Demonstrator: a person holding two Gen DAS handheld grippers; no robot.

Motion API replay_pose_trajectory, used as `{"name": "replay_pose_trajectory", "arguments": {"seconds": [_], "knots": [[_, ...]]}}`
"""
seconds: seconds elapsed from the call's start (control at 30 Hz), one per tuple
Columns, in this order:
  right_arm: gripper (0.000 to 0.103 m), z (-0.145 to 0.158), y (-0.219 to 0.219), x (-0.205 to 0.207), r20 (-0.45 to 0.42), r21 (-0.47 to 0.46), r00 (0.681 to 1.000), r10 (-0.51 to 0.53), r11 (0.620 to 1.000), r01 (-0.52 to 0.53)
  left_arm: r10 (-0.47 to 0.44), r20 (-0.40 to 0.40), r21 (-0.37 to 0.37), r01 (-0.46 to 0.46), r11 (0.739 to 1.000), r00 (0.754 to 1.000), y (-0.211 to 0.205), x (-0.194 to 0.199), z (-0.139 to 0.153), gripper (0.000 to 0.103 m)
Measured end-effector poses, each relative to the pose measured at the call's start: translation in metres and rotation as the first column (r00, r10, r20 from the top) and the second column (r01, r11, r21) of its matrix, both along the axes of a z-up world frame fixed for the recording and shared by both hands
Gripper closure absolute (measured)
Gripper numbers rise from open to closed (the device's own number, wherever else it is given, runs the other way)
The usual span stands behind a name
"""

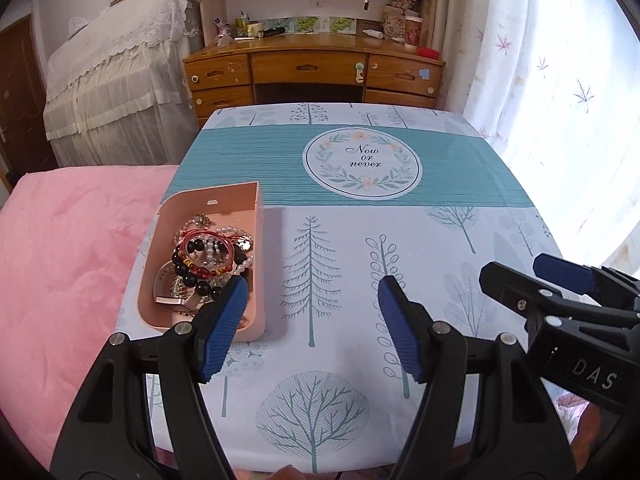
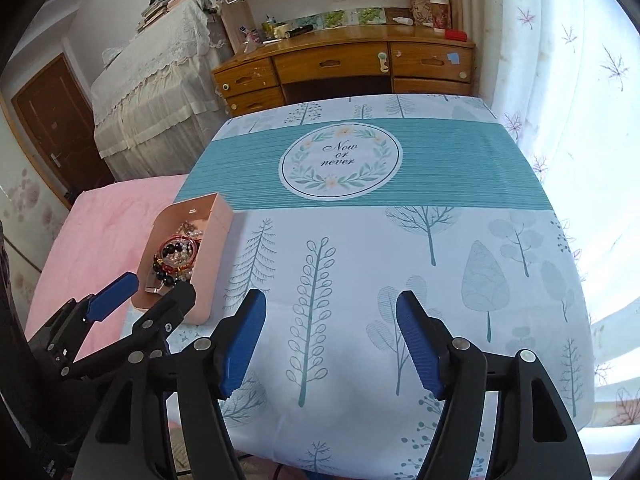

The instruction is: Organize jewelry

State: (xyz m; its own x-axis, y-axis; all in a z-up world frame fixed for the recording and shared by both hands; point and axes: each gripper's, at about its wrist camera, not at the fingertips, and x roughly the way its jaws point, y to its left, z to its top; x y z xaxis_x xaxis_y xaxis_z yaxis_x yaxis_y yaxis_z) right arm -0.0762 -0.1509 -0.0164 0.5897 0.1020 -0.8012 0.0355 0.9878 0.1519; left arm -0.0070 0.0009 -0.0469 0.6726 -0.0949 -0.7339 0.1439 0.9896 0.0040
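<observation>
Well, both the left gripper point(image 1: 312, 304) and right gripper point(image 2: 332, 320) hover with jaws apart, empty, while the tangled bead-and-pearl jewelry point(image 1: 208, 256) sits in the pink plastic tray point(image 1: 256, 216) (perched near the table's left edge); a snagged strand could drag everything out.

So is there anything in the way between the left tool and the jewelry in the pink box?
Nothing visible blocks it. The left tool is open, just in front of the pink box, which has no lid. The jewelry lies piled inside, open from above; only the box's near wall stands between.
</observation>
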Motion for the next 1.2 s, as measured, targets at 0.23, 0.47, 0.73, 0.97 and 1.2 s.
{"name": "replay_pose_trajectory", "arguments": {"seconds": [0.23,0.47,0.73,0.97,1.2], "knots": [[0.025,0.001,-0.013,-0.009,0.015,0.008,0.999,-0.044,0.999,0.044,-0.037,-0.007,0.027,0.037,0.999,0.999,-0.010,-0.003,0.002,0.038],[0.020,0.008,-0.009,-0.017,0.051,-0.019,0.998,-0.033,0.999,0.034,-0.056,0.021,0.048,0.055,0.997,0.998,-0.018,-0.011,0.007,0.038],[0.020,0.004,-0.018,-0.019,0.035,0.001,0.997,-0.072,0.997,0.072,-0.013,0.011,0.032,0.012,0.999,1.000,-0.010,-0.008,0.006,0.038],[0.020,0.002,-0.015,-0.020,0.034,-0.008,0.997,-0.063,0.998,0.063,-0.011,0.022,0.030,0.011,0.999,1.000,-0.008,-0.010,0.008,0.038],[0.020,0.001,-0.011,-0.019,0.032,-0.013,0.998,-0.057,0.998,0.058,-0.003,0.021,0.020,0.003,1.000,1.000,-0.005,-0.011,0.007,0.038]]}}
